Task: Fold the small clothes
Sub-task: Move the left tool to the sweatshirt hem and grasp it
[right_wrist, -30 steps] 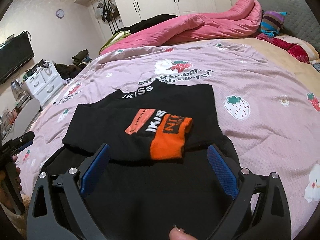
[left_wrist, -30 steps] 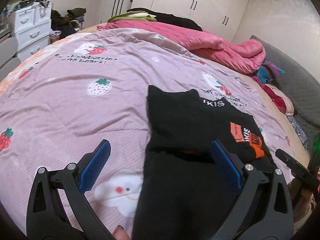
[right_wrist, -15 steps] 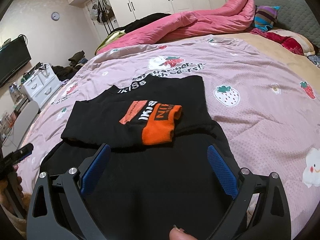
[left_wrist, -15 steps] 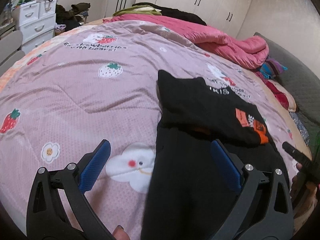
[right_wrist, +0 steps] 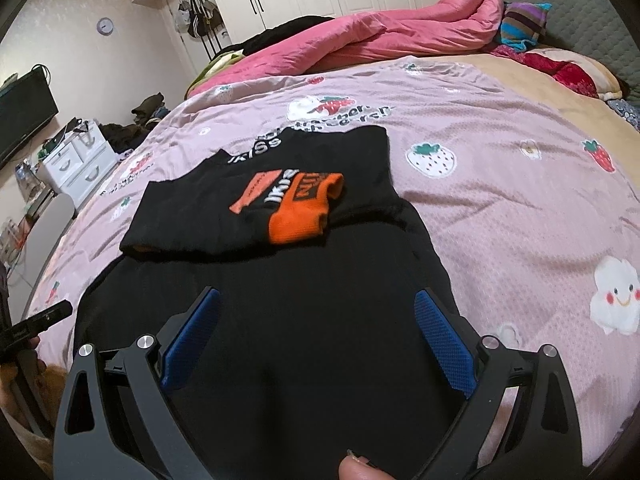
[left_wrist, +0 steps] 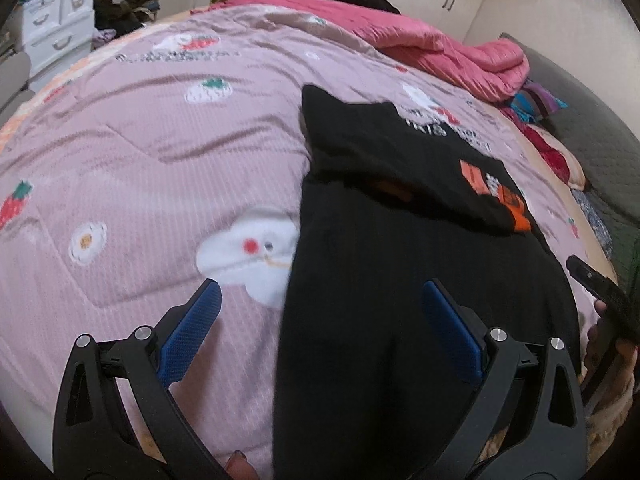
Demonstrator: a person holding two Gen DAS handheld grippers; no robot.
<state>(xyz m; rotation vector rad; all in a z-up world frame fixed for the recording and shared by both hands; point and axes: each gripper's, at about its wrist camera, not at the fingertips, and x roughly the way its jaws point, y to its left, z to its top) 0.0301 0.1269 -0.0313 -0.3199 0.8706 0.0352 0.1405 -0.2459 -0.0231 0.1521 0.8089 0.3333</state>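
The left gripper was held low and level, its two blue-padded fingers spread wide apart with nothing between them. The right gripper sat in the same pose, jaws fully parted and empty, its blue pads facing each other across the gap. A fingertip of the person's hand showed at the bottom edge of each wrist view, behind the gripper body.

A: Left claw?
B: Black angular frame, triangular cut-outs, silver round screws, blue textured pads. Bare fingertip skin at the lower edge.

A: Right claw?
B: Identical: black frame, silver screws, blue dimpled pads, fingertip with nail below.
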